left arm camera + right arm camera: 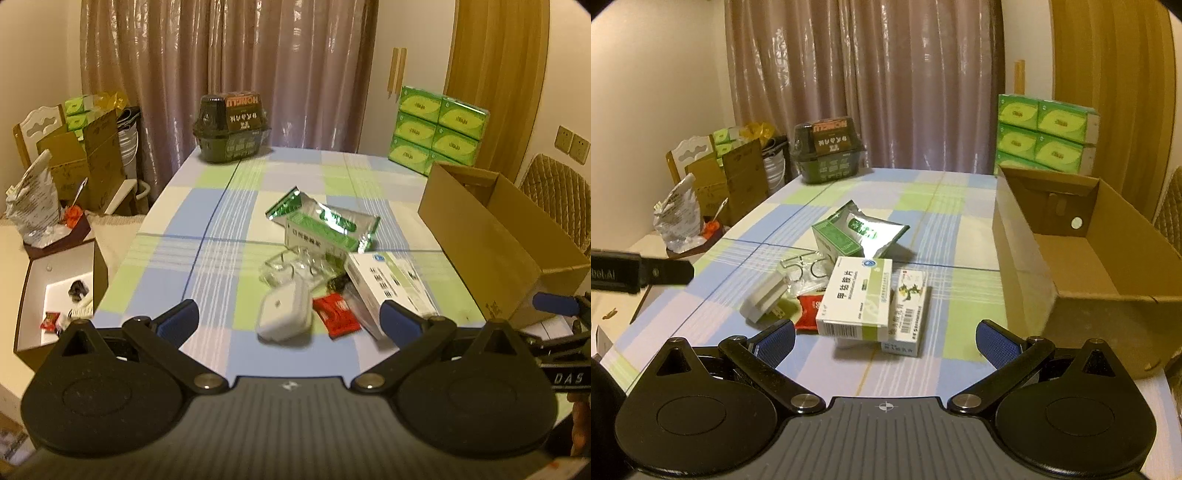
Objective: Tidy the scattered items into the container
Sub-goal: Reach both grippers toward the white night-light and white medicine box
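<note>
A pile of small items lies mid-table: a white charger plug [283, 311] [764, 298], a red sachet [336, 314] [809, 309], a large white medicine box [391, 286] [857, 295], a smaller box [910, 314] under its right side, a clear plastic wrapper [291, 265] [801, 273], a green-and-white box [317, 233] [834, 239] and a green foil pouch [334, 216] [873, 228]. The open cardboard box [480, 240] [1089, 317] stands at the right, with no item showing inside. My left gripper [288, 319] hovers open before the plug. My right gripper [886, 341] hovers open before the medicine boxes.
A dark green lidded tub [231, 129] [827, 155] sits at the table's far edge. Green tissue packs [439, 129] [1049, 136] are stacked behind the cardboard box. Left of the table stand cartons, a crumpled bag [33, 203] and an open white box [55, 295].
</note>
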Motion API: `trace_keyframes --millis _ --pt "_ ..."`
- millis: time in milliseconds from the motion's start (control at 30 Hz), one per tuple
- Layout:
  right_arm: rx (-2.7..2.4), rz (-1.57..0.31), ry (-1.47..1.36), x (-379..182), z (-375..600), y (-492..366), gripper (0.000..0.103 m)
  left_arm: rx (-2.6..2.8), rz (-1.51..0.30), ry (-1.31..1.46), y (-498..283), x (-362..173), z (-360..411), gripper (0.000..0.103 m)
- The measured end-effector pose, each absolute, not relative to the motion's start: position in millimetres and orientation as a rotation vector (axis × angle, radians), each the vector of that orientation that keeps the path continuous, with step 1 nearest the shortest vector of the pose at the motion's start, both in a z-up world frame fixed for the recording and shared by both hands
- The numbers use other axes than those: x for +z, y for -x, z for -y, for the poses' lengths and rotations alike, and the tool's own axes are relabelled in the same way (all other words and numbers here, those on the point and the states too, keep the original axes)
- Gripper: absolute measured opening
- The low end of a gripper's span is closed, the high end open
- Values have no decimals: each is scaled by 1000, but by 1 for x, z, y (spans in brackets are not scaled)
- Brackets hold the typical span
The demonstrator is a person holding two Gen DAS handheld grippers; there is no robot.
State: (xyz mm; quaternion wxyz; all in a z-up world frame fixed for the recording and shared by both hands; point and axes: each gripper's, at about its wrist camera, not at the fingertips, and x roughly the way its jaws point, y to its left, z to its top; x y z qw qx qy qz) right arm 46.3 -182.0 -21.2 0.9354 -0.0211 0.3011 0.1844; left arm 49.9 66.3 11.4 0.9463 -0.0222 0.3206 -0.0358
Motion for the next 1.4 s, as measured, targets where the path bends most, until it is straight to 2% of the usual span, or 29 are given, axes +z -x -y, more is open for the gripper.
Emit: trace_keyframes --millis 167,533,1400 --pt "381 -633 57 -27 170 -61 101 -97 -656 0 -76 8 -79 102" --pt "382 -695 64 -50 151 -94 101 -181 -861 28 -133 -33 -102 102" --pt "370 -782 120 -94 116 -164 101 -273 -921 0 -184 -66 -98 102"
